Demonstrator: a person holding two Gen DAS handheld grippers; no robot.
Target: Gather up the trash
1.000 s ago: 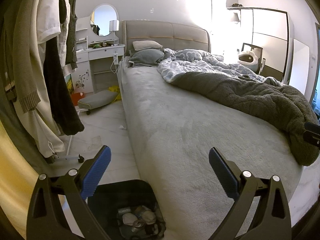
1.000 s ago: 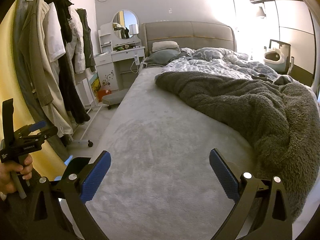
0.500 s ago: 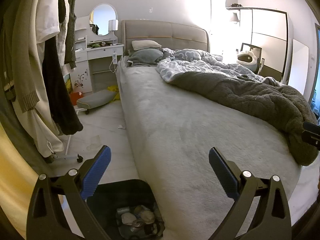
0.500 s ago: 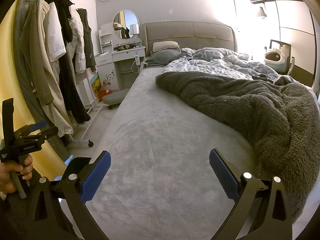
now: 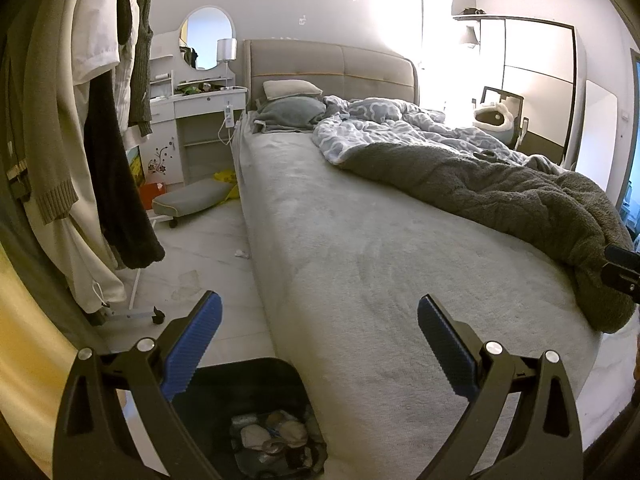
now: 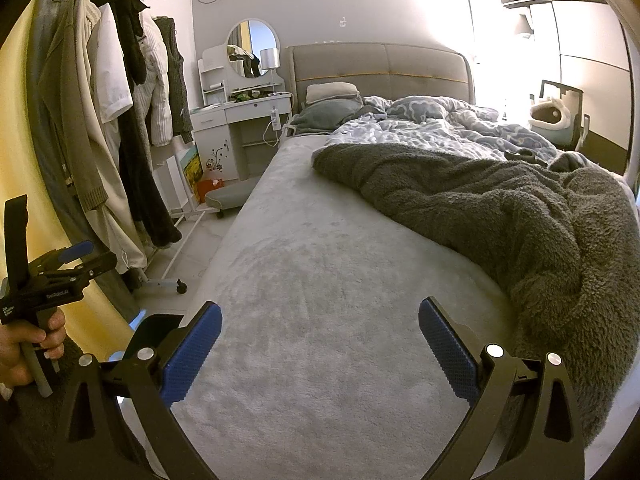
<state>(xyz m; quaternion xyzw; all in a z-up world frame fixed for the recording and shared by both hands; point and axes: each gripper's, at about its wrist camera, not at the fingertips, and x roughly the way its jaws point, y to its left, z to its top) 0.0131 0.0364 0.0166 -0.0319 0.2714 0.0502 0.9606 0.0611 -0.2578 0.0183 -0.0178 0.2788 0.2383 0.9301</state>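
A black trash bin [image 5: 244, 396] stands on the floor at the foot corner of the bed, with crumpled trash [image 5: 276, 436] inside; its rim also shows in the right wrist view [image 6: 154, 326]. My left gripper [image 5: 318, 344] is open and empty, above the bin and the bed corner. My right gripper [image 6: 320, 344] is open and empty over the grey bed sheet [image 6: 320, 280]. A small white scrap [image 5: 241, 254] lies on the floor beside the bed. The left gripper also shows in the right wrist view [image 6: 60, 268], held in a hand.
A dark fleece blanket [image 6: 500, 216] and a patterned duvet [image 6: 440, 124] cover the bed's right side. A clothes rack [image 5: 80, 140] on wheels stands at the left. A white dresser [image 5: 196, 128], a low grey stool [image 5: 192, 200] and yellow items [image 5: 224, 178] are beyond.
Both views have shifted only slightly. Both grippers stay open and empty.
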